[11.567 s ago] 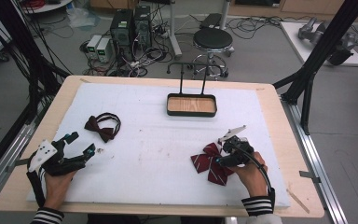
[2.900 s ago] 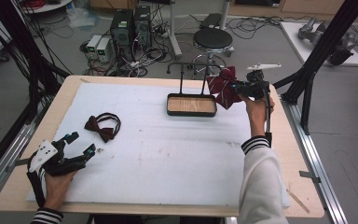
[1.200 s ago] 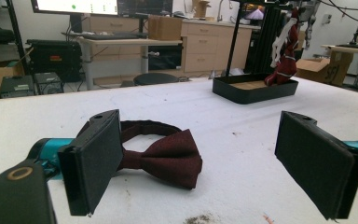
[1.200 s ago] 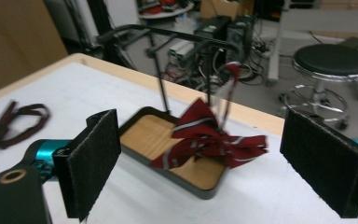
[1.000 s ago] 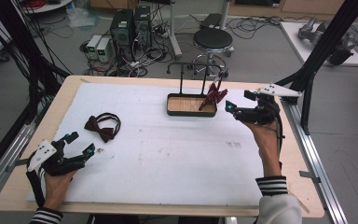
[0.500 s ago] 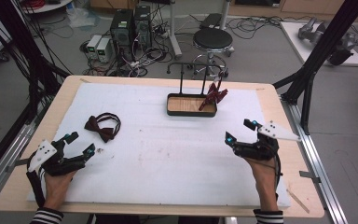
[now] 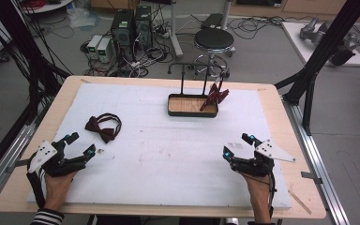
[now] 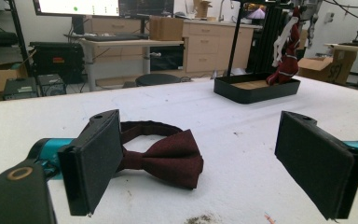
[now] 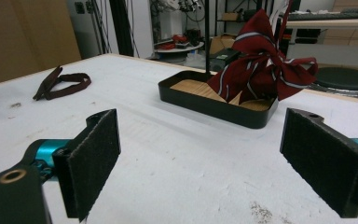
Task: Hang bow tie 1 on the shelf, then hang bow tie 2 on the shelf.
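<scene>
From the high view, the left gripper (image 7: 77, 145) is resting on the white padded bench (image 7: 168, 154) with its fingers spread wide and holding nothing. The dark maroon fabric bow tie with its looped black neck strap (image 7: 103, 127) is lying flat just ahead of those fingers and slightly toward the bench's middle, close but not touching. Its long axis is running slantwise across the line along which the fingers are pointing. The right gripper (image 7: 238, 146) is sitting well apart on the other side, fingers likewise open and empty. Ahead of it, the striped burgundy bow tie (image 7: 215, 95) is hanging on the black wire stand with a wood-lined tray (image 7: 191, 106). The left hand is judged by far the nearer to the flat bow tie.

In the left gripper view, the two black padded fingers (image 8: 93, 163) are standing wide apart, and the maroon bow tie (image 8: 168, 156) is lying between them, nearer the one at the view's left, with the strap curling away beyond it. The knot is sitting a little past the fingertips, so a short forward reach seems to be what is called for.

In the right gripper view, the open fingers (image 9: 91, 158) are framing bare bench. The hanging striped tie (image 9: 261, 60) is lying ahead, well beyond them, and the flat bow tie (image 9: 60, 81) is showing far off toward the left.
</scene>
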Available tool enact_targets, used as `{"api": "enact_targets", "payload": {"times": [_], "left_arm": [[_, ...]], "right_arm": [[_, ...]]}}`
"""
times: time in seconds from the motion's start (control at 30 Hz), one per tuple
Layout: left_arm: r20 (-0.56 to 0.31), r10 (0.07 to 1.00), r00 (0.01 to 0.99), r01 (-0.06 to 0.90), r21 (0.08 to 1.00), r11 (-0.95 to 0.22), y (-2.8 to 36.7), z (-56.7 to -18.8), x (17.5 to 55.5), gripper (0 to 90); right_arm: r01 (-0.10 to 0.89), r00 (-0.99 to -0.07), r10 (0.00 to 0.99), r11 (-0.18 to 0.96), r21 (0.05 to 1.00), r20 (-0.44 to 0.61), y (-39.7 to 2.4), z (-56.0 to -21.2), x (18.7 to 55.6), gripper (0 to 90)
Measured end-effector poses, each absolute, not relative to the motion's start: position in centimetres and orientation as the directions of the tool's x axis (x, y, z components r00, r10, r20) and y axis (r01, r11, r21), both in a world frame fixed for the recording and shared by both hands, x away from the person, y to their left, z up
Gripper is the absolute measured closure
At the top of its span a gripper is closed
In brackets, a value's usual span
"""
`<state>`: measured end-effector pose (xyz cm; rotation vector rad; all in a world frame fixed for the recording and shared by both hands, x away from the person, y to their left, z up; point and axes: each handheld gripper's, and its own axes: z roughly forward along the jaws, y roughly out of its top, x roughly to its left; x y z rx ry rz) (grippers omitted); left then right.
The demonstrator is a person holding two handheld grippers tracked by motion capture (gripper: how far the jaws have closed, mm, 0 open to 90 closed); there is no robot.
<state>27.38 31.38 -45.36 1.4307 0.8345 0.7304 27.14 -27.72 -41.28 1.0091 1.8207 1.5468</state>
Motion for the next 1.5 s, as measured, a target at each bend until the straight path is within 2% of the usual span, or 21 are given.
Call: {"api": "enact_targets", "payload": {"times": [0.83,1.03,1.27,1.5], "left_arm": [[-0.049,0.847,0.529,0.051,0.998,0.026,31.7,-44.5,27.5,14.7],[-0.020,0.835,0.550,0.070,0.997,-0.022,32.0,-42.6,28.4,13.0],[0.063,0.805,0.589,0.120,0.979,-0.164,32.0,-40.4,30.0,12.6],[0.069,0.769,0.635,0.162,0.962,-0.220,31.8,-38.9,31.6,12.6]], "right_arm": [[0.200,-0.567,0.821,0.060,0.978,0.066,-28.1,-42.0,26.8,11.2],[0.199,-0.567,0.821,0.060,0.978,0.065,-28.6,-42.4,26.4,11.2],[0.210,-0.567,0.821,0.061,0.976,0.071,-28.9,-43.1,26.2,11.3],[0.214,-0.572,0.817,0.064,0.975,0.072,-28.8,-43.4,26.3,11.2]]}}
